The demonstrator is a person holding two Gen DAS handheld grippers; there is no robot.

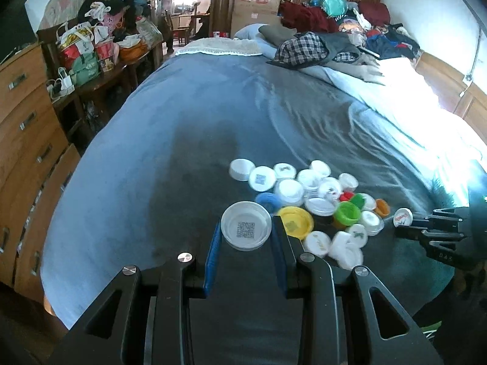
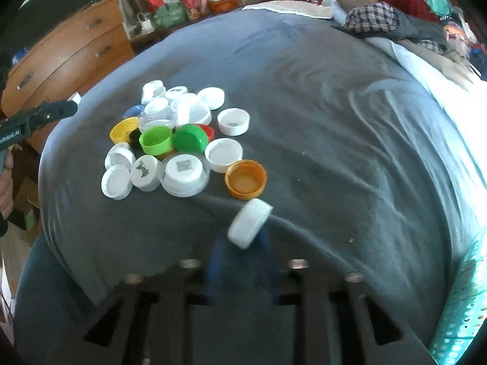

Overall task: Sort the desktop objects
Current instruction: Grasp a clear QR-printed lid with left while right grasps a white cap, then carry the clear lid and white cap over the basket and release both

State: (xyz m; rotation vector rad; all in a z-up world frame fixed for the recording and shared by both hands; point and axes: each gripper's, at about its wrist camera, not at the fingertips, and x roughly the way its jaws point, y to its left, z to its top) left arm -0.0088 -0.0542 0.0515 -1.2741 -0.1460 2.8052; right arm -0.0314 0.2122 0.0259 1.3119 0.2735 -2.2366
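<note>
1. While we hold a tool in each hand over the bed (image 1: 188,127), the left tool (image 1: 246,237) pinches a wide white lid (image 1: 246,228) between its blue fingers (image 1: 213,252); the lid's hollow side, with a square printed code, faces up.
2. Our right tool (image 2: 243,243) is blurred in its own view; a white cap (image 2: 249,223) sits tilted on edge at its blue fingertips, and the tool is pressed onto that cap.
3. From the left view we see the right tool (image 1: 404,222) at the right edge, with the white cap (image 1: 402,217) at its tip.
4. We see the pile of caps (image 2: 170,143) lying on the grey blanket (image 2: 334,140), mostly white, with green, yellow, red, blue and black ones mixed in.
5. An orange cap (image 2: 246,179) lies open side up at the near edge of the pile, just beyond the right tool's cap.
6. A wooden dresser (image 1: 27,127) stands left of the bed, and clothes (image 1: 322,45) are heaped at its far end.
</note>
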